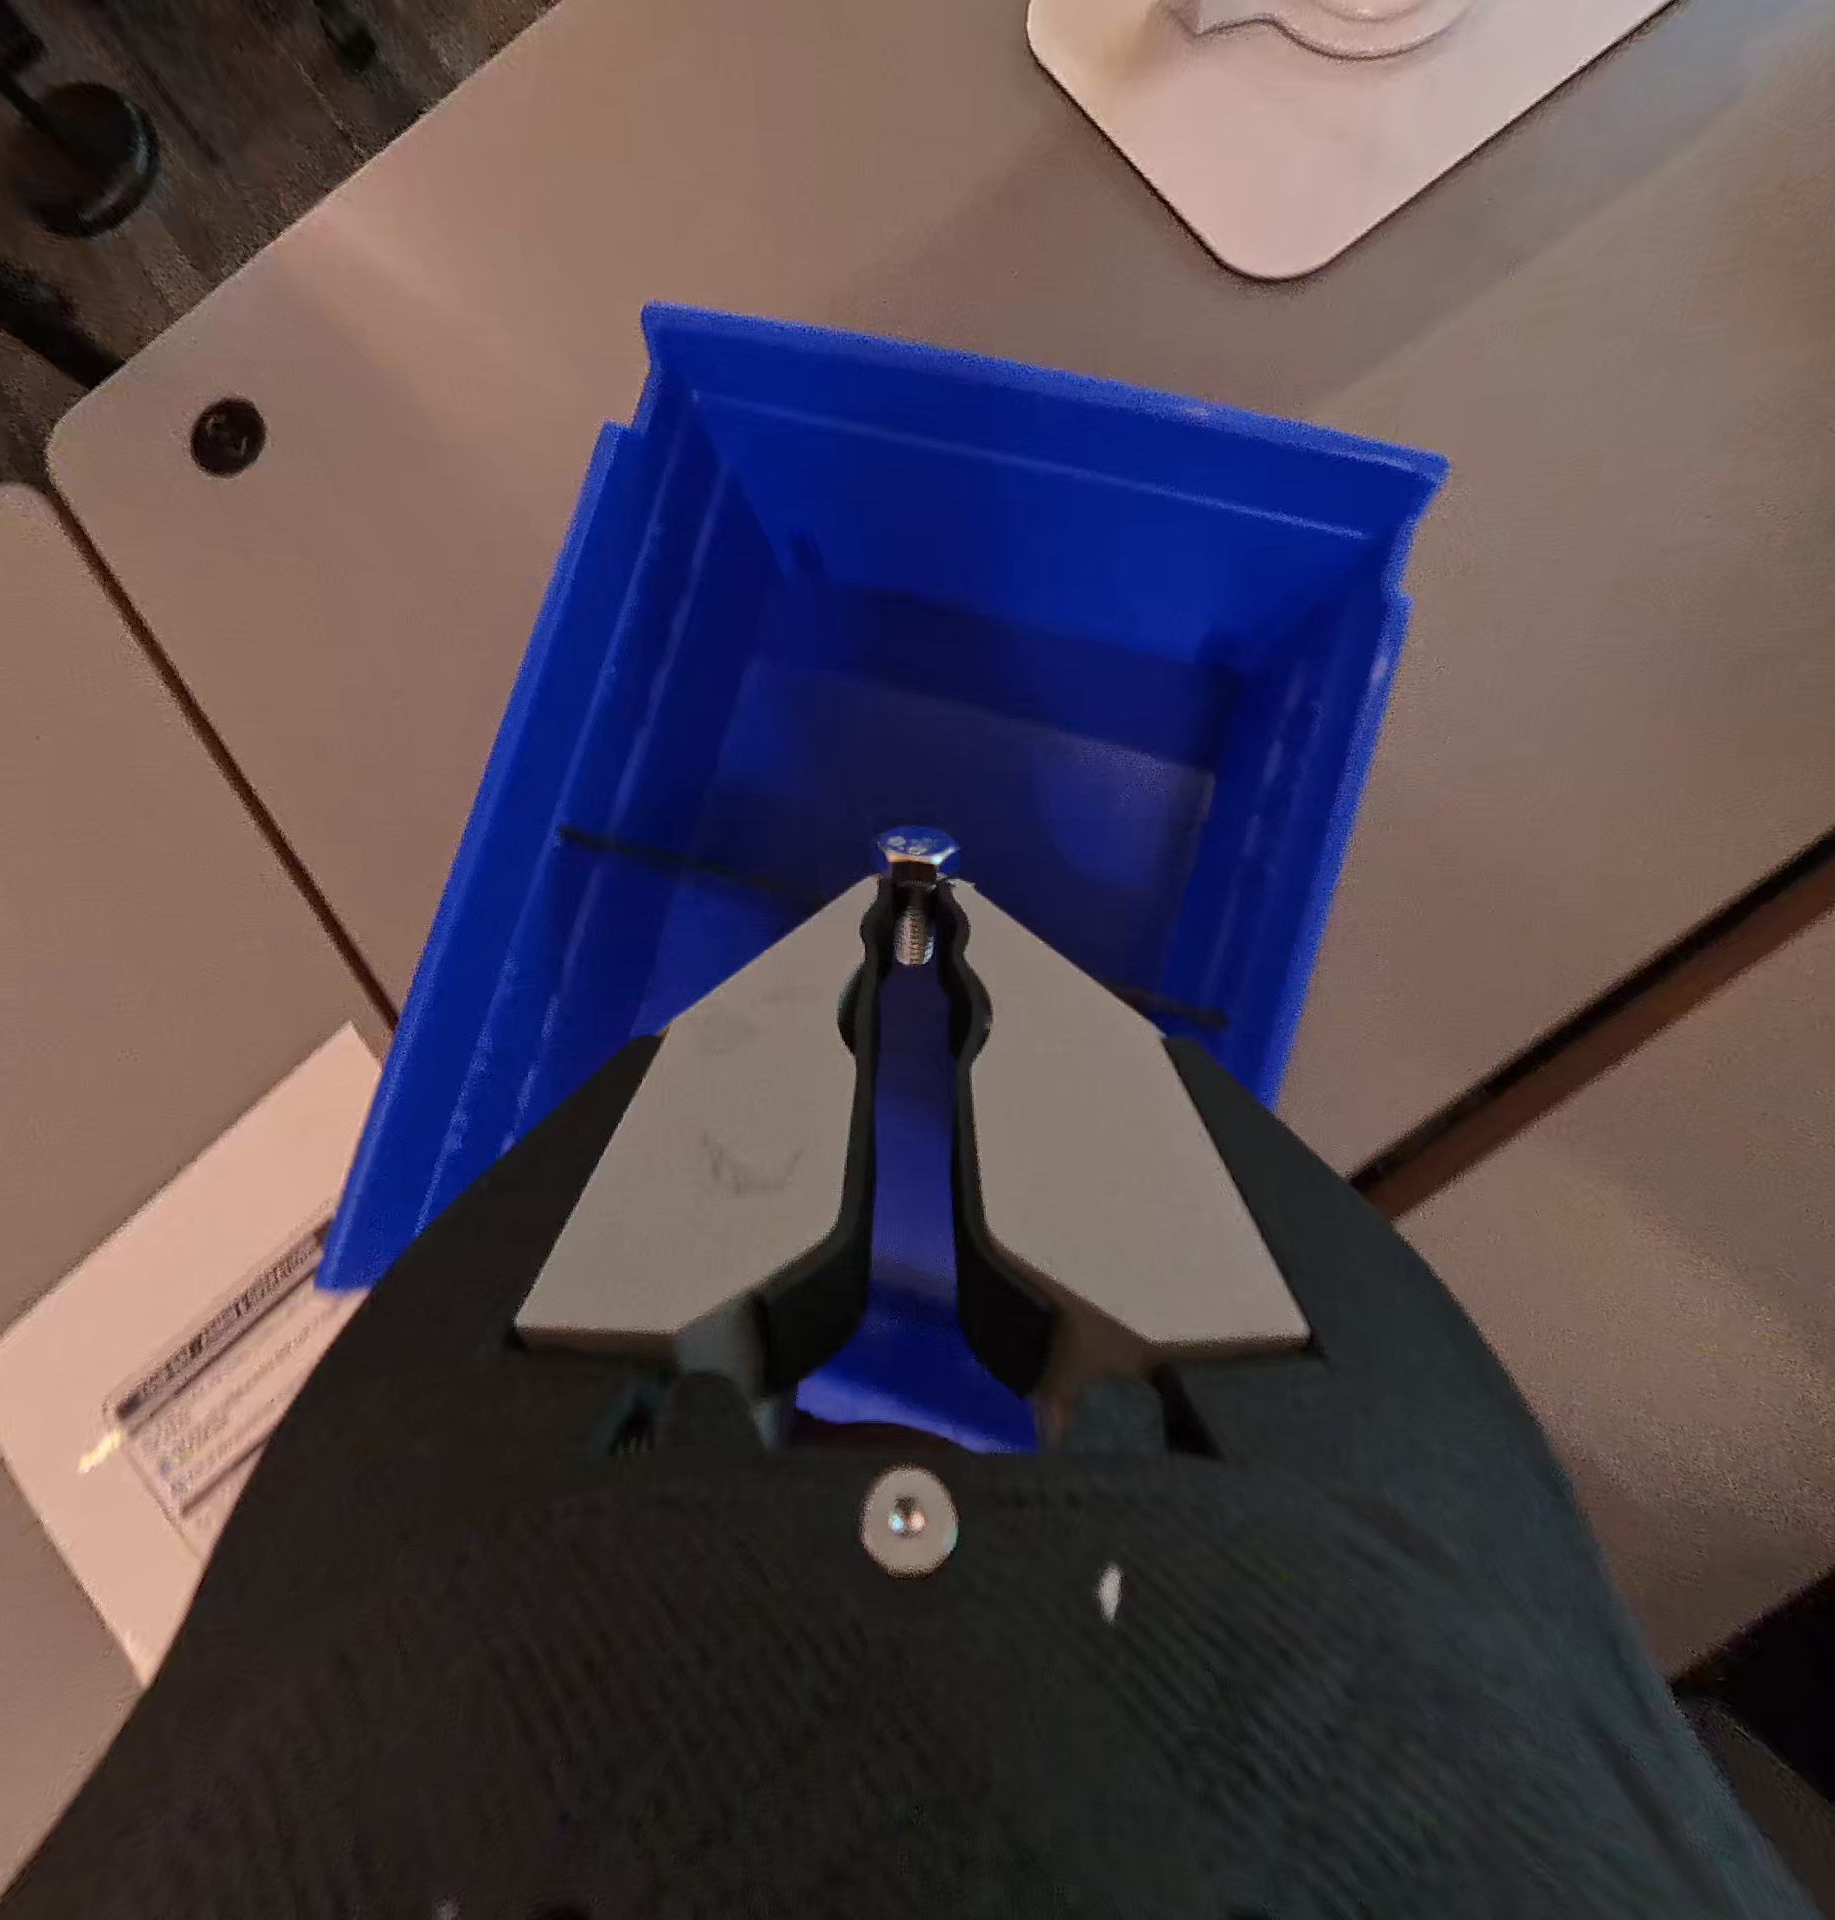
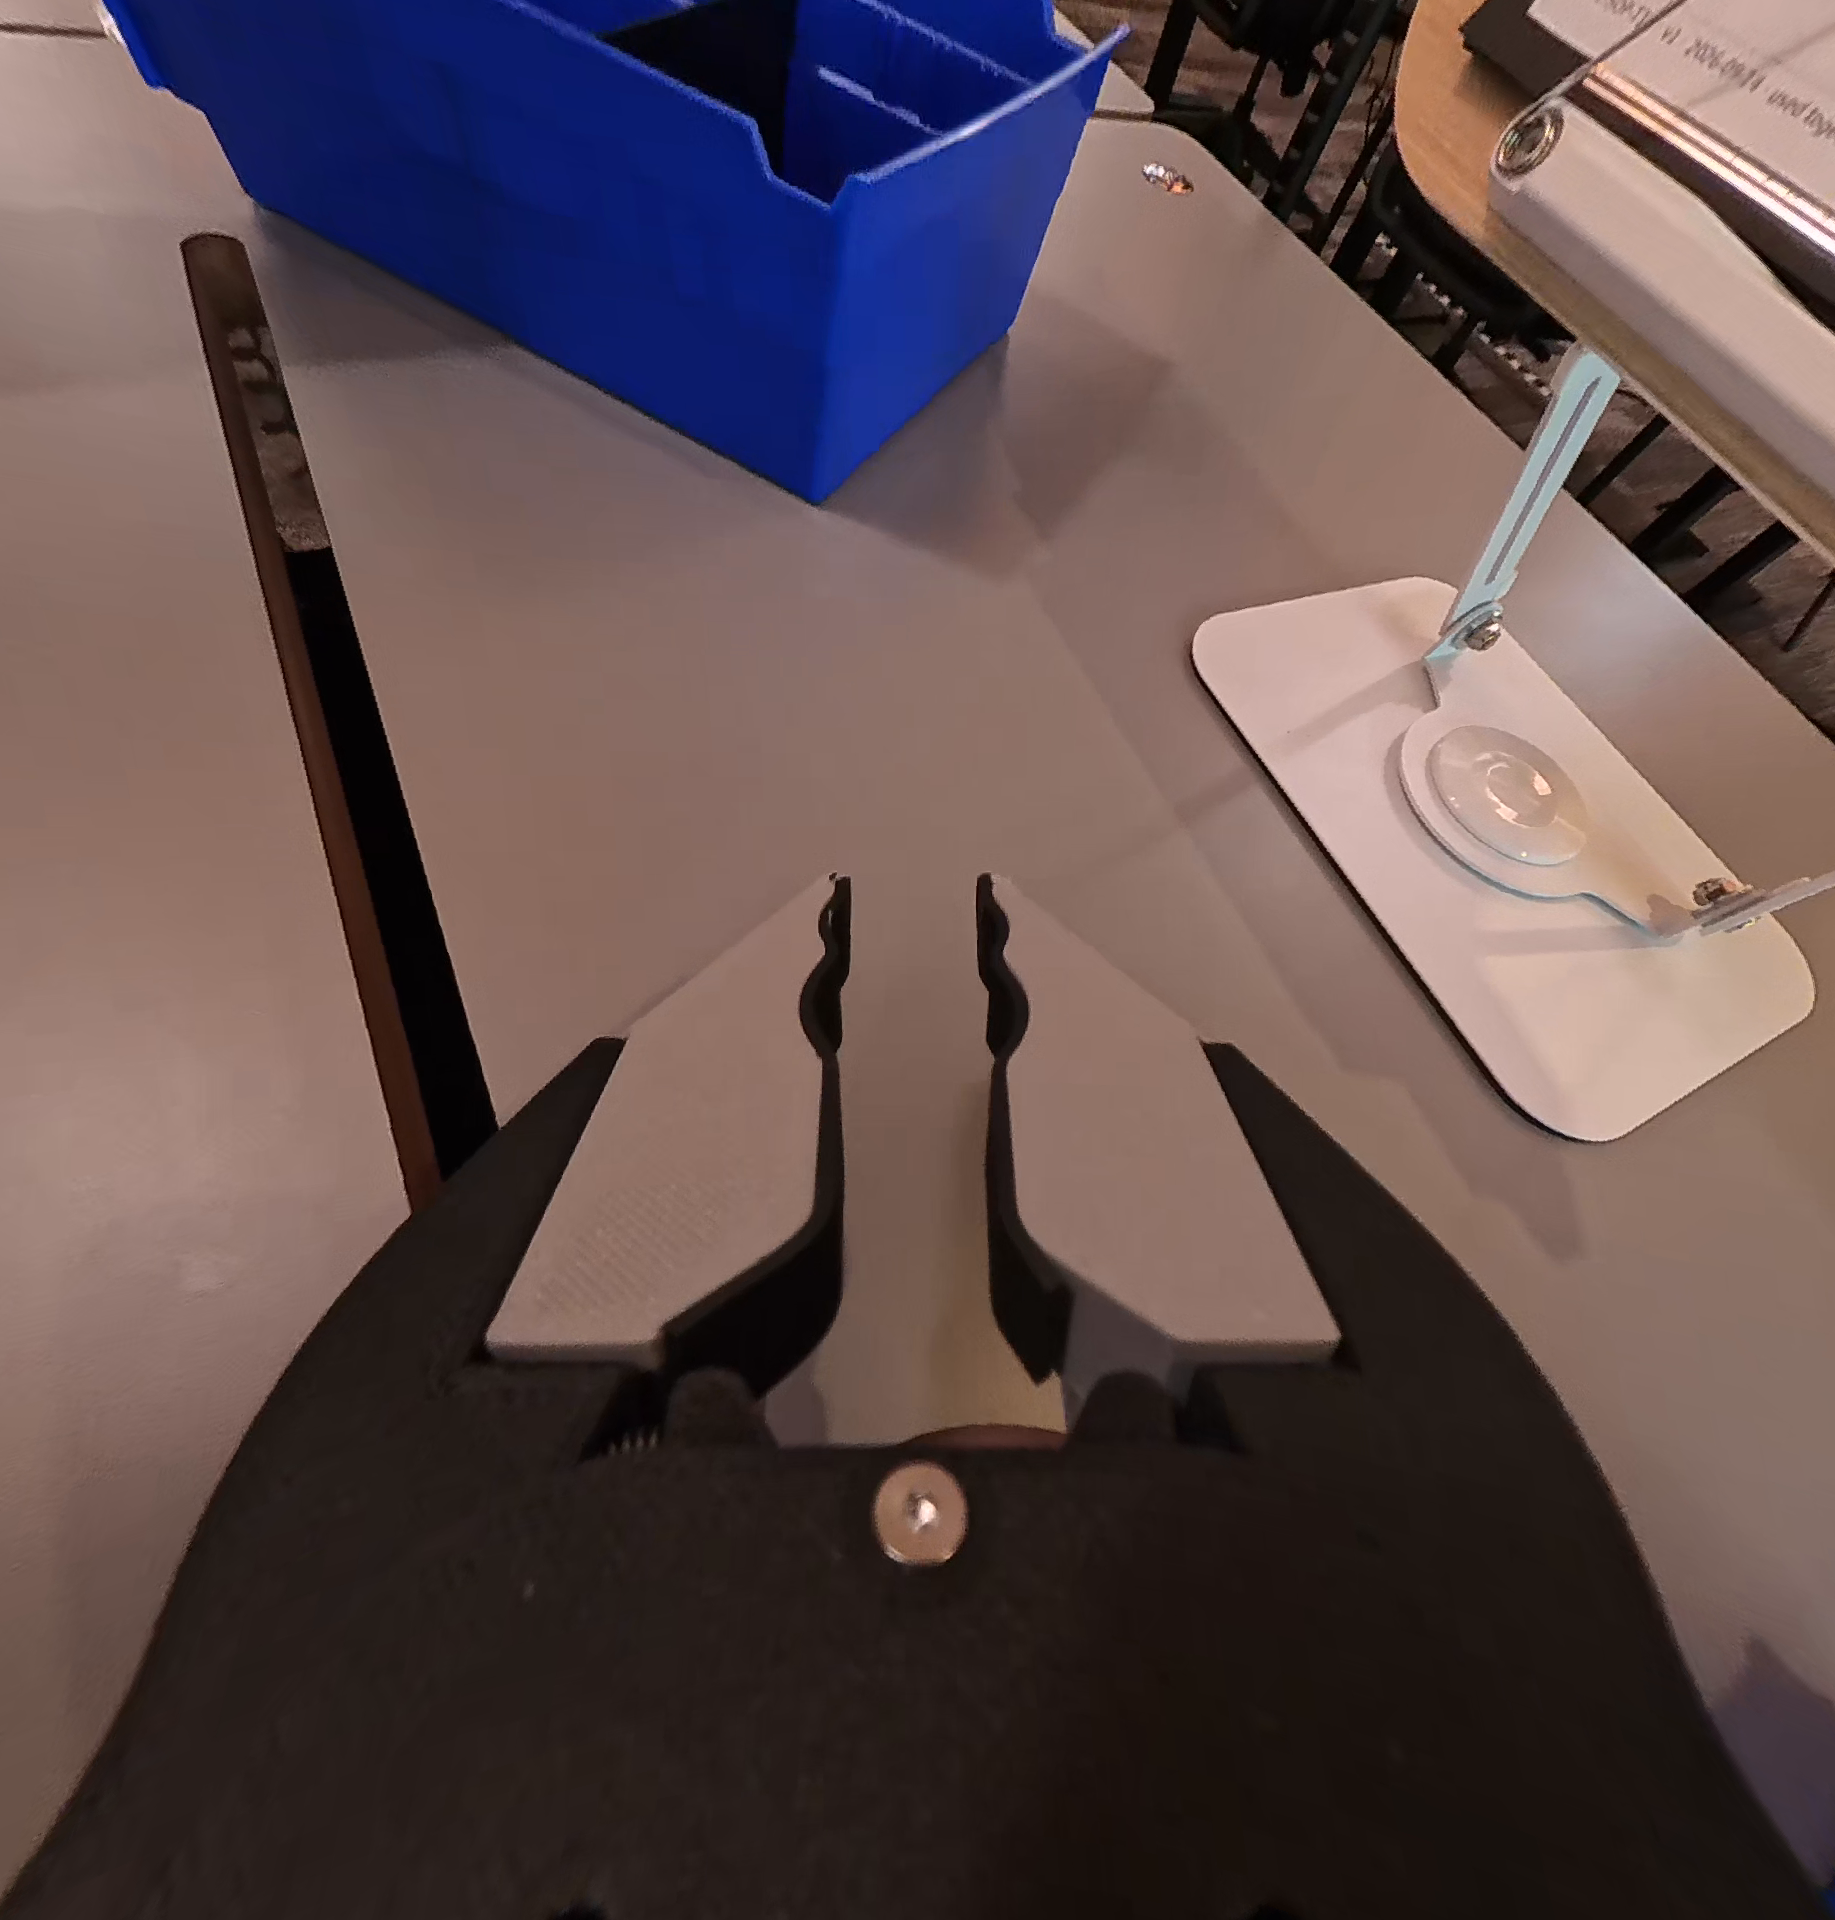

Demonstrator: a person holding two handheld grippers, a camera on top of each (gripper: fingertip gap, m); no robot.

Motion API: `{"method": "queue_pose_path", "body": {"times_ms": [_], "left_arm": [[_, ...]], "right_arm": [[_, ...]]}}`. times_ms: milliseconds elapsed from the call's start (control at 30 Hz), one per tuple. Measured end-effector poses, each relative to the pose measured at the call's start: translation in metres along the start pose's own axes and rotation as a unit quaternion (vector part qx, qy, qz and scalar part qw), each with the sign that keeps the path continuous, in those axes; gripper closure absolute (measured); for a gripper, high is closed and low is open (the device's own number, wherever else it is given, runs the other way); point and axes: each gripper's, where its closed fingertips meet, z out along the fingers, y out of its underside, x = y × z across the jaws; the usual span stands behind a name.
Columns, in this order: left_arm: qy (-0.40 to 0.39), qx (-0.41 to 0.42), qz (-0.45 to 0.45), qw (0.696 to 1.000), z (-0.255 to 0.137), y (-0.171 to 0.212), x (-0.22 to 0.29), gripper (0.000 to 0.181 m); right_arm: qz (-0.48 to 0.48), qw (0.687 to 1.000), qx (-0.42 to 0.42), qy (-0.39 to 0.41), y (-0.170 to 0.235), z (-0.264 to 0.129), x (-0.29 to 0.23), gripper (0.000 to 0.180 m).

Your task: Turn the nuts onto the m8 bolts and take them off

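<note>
My left gripper [image 1: 915,896] is shut on a small silver bolt [image 1: 913,871]. Its hex head sticks out past the fingertips and its threaded shank lies between the pads. I hold it above the open blue bin [image 1: 996,436], over the bin's floor. No nut shows on the bolt. My right gripper [image 2: 911,894] is open and empty, low over the grey table [image 2: 632,675]. The same blue bin [image 2: 622,239] stands beyond it at the upper left. A small shiny metal piece [image 2: 1165,177] lies on the table beyond the bin; I cannot tell what it is.
A white plate with a clear lens and pale blue metal arms [image 2: 1495,831] lies right of my right gripper. A dark gap between table tops [image 2: 341,727] runs on its left. A white printed sheet [image 1: 165,1351] lies left of the bin. Chairs stand beyond the table edge.
</note>
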Motion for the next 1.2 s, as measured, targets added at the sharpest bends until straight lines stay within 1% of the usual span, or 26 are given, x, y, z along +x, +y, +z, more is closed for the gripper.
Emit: {"method": "queue_pose_path", "body": {"times_ms": [33, 167, 267, 433, 567, 733, 900, 1033, 1200], "left_arm": [[-0.006, 0.003, -0.006, 1.000, -0.012, 0.010, 0.001, 0.175], [-0.026, 0.007, -0.033, 0.999, -0.054, 0.053, 0.009, 0.176], [-0.033, 0.007, -0.053, 0.998, -0.076, 0.084, 0.018, 0.176], [-0.043, -0.022, -0.081, 0.996, -0.087, 0.140, 0.031, 0.176], [-0.040, -0.022, -0.107, 0.993, -0.085, 0.168, 0.039, 0.176], [-0.038, -0.014, -0.145, 0.989, -0.067, 0.182, 0.038, 0.176], [0.000, 0.017, -0.178, 0.984, -0.050, 0.181, 0.042, 0.176], [0.003, 0.018, -0.182, 0.983, -0.042, 0.182, 0.042, 0.176], [0.016, 0.021, -0.174, 0.984, -0.035, 0.174, 0.048, 0.176]], "right_arm": [[-0.001, 1.000, 0.003, 0.001, -0.002, 0.000, -0.001, 0.159], [-0.016, 1.000, 0.011, 0.009, -0.006, 0.001, -0.003, 0.159], [-0.022, 1.000, 0.013, 0.011, -0.007, 0.001, -0.005, 0.160], [-0.026, 0.999, 0.023, 0.009, -0.013, -0.001, -0.009, 0.160], [-0.030, 0.999, 0.022, 0.008, -0.012, -0.001, -0.010, 0.160], [-0.030, 0.999, 0.024, 0.008, -0.013, -0.002, -0.009, 0.160], [-0.028, 0.999, 0.024, 0.008, -0.013, -0.003, -0.008, 0.160], [-0.027, 0.999, 0.022, 0.008, -0.011, -0.003, -0.006, 0.160], [-0.027, 0.999, 0.024, 0.009, -0.013, -0.004, -0.006, 0.160]]}}
